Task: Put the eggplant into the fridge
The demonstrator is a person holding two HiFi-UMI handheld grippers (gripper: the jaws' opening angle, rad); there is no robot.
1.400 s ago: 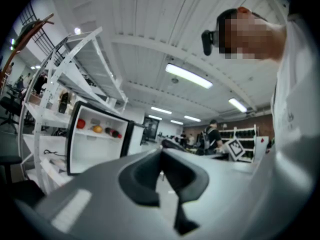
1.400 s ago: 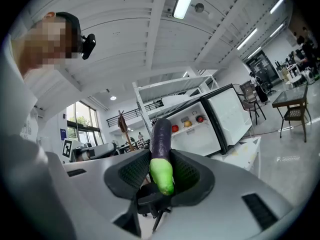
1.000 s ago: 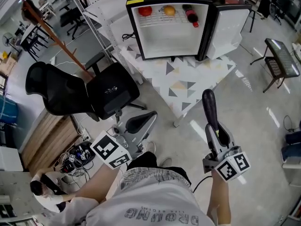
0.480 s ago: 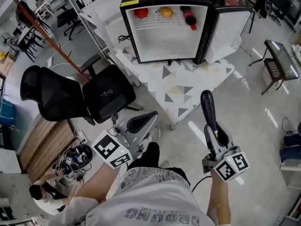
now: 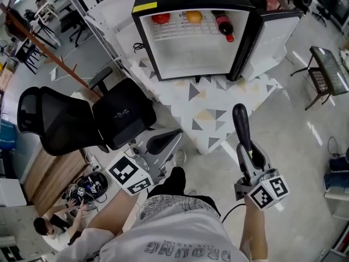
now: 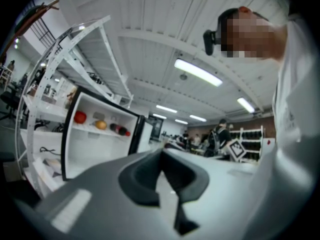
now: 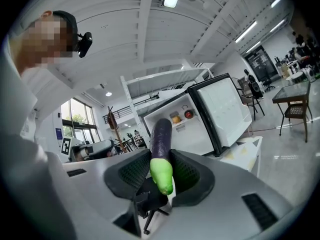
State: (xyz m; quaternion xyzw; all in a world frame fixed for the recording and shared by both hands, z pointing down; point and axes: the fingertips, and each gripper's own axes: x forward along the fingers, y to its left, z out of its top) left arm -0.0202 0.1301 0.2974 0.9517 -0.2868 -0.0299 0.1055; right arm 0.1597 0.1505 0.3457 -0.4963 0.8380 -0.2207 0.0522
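1. Currently the carrying step is under way: the person is bringing the eggplant (image 5: 241, 125) toward the fridge (image 5: 191, 56), which is standing on the patterned worktop (image 5: 218, 111) with its door (image 5: 275, 40) hanging open to the right.
2. The right hand-held gripper (image 5: 248, 156) is pinching the eggplant near its green stem end. The purple body is sticking out ahead of the jaws and pointing at the fridge, and it is still hanging over the floor, well apart from the opening.
3. The left hand-held gripper (image 5: 163, 142) is riding along with its jaws pressed together and nothing between them.
4. The next move is probably calling for closing the remaining gap, raising the eggplant to the level of the opening, and steering it into the bare lower space. That space lies below the wire shelf (image 5: 182, 30), where a red fruit (image 5: 160, 18), an orange fruit (image 5: 193, 17) and a bottle (image 5: 224, 26) are lying. With the door already open, the left hand-held gripper seems to have nothing to do.
5. Compared with a second earlier, the fridge is looming larger in the head view and the office chair (image 5: 122, 116) is sliding off to the left. Both hand-held grippers are keeping their places in the view, and the grip on the eggplant is looking unchanged.
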